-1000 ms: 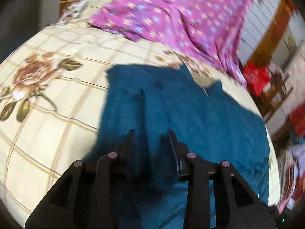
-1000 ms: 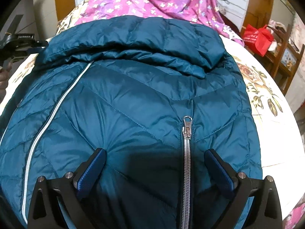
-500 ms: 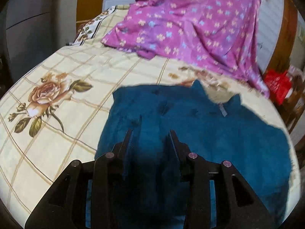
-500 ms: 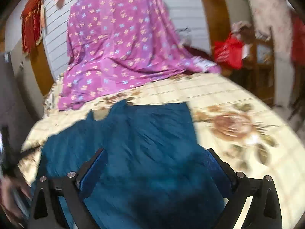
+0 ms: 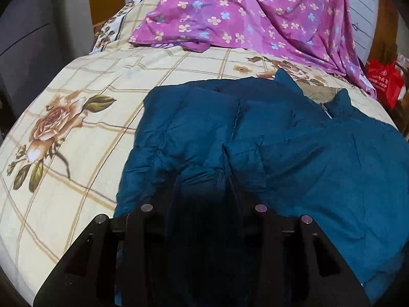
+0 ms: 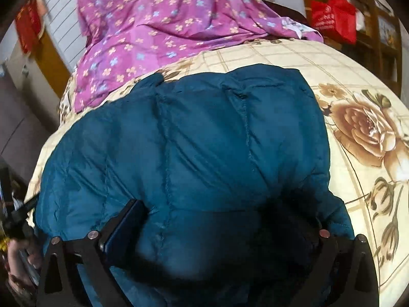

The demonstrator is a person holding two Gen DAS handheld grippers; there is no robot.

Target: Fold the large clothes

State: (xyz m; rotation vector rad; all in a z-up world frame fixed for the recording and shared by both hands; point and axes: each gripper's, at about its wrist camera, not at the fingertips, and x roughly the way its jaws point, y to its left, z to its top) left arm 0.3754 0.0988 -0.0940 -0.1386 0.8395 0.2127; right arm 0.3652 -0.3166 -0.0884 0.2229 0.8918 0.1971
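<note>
Both tongs (image 5: pixel 204 186) (image 6: pixel 225 220) astride jacket (image 6: pixel 204 140)

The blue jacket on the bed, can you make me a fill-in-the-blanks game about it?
1. The puffy jacket is the colour ____.
2. It lies on a bedsheet printed with big ____.
3. Behind the jacket is a purple cloth dotted with small ____.
4. The bag beside the bed is ____.

Missing words: blue (teal); roses; flowers; red
</note>
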